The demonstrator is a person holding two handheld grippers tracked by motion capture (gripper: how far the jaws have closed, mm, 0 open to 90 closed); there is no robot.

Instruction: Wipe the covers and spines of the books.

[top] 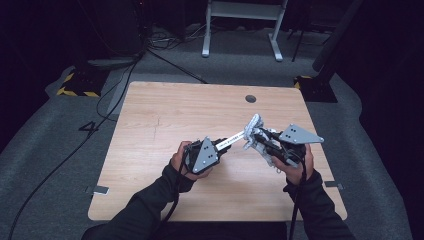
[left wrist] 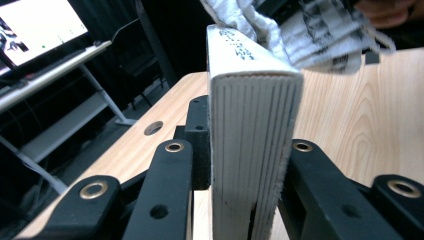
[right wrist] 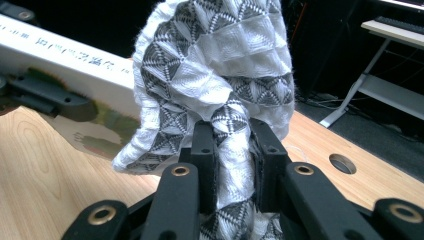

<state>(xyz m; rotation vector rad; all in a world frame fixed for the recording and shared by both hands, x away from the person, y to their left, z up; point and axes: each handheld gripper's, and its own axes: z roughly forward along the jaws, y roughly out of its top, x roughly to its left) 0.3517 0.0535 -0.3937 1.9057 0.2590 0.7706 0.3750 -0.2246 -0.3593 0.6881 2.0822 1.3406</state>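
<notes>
Dim room, table [top: 165, 110] lit evenly from above, soft shadows, dark corners, near gripper parts perhaps slightly blurred
</notes>
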